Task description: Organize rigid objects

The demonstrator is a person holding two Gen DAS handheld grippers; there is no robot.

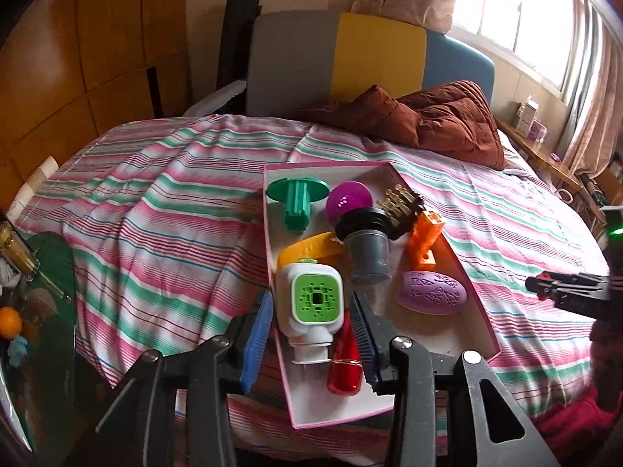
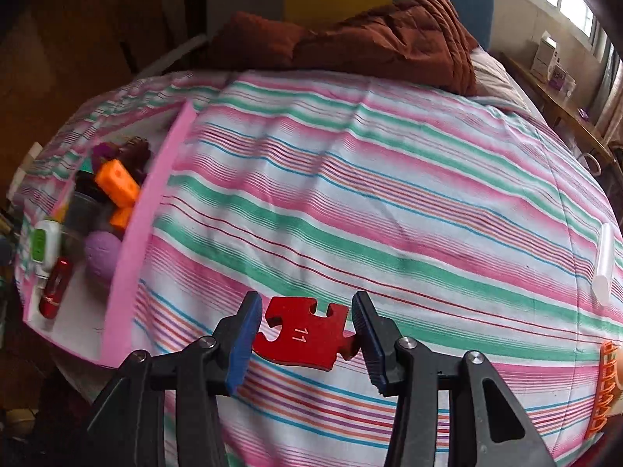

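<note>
A pink box (image 1: 479, 311) with a white floor lies on the striped bed (image 1: 163, 210). It holds a white plug-in device with a green face (image 1: 311, 303), a red tube (image 1: 344, 362), a grey cup (image 1: 368, 260), an orange block (image 1: 424, 239), a purple oval (image 1: 432, 292), a green spool (image 1: 298, 198) and a magenta ball (image 1: 348, 200). My left gripper (image 1: 309, 330) stands open over the box's near end; its blue pads flank the white device and red tube without pressing them. My right gripper (image 2: 307, 330) is shut on a red puzzle piece (image 2: 303, 334) marked 11, held above the sheet, right of the box (image 2: 155, 202).
A brown quilt (image 1: 436, 120) is bunched at the head of the bed. A white tube (image 2: 603, 264) and an orange comb-like piece (image 2: 601, 389) lie at the bed's right side. A cluttered side table with an orange (image 1: 9, 321) stands to the left.
</note>
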